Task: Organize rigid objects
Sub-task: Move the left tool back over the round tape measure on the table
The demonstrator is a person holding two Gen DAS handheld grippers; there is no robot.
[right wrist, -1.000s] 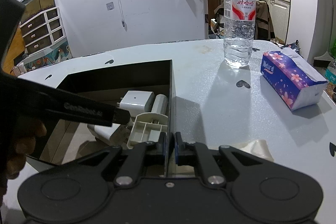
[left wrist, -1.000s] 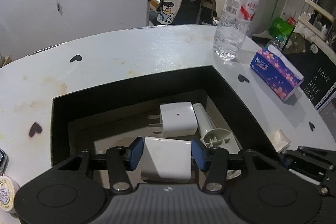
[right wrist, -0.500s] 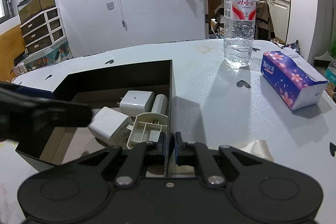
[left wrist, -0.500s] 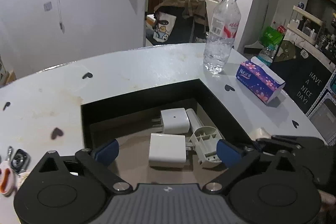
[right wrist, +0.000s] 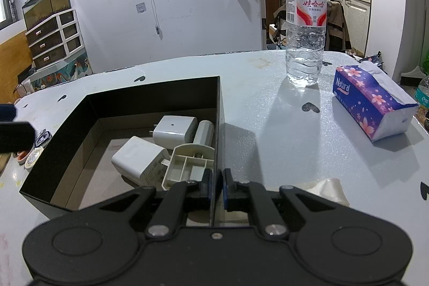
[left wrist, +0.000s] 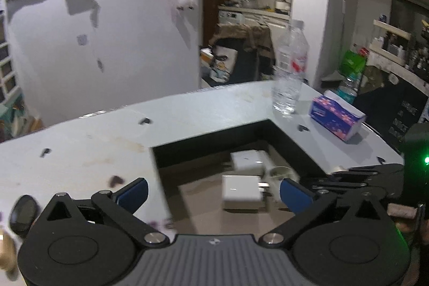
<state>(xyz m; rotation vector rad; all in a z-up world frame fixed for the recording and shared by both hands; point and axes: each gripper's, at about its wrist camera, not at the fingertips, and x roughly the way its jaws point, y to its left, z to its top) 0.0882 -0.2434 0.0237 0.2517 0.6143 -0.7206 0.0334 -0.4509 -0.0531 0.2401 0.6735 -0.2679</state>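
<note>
Chargers: white hard-plastic plug cube (right wrist: 139, 161) inside black open box (right wrist: 150, 94) looks light, rigid, smooth; grasp across flat sides. Left gripper (left wrist: 213, 192) is opening, nothing between; right gripper (right wrist: 215, 186) clenches the box wall.

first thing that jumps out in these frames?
The black box on the pale table, holding two white chargers and a beige plastic part. The right gripper is pinched on the box's right wall, while the left gripper hangs wide open and empty above the box. Behind, right: a water bottle and a purple tissue pack.

Black box (right wrist: 150, 95), white chargers (right wrist: 175, 129), blue-flowered tissue pack (right wrist: 370, 101).
</note>
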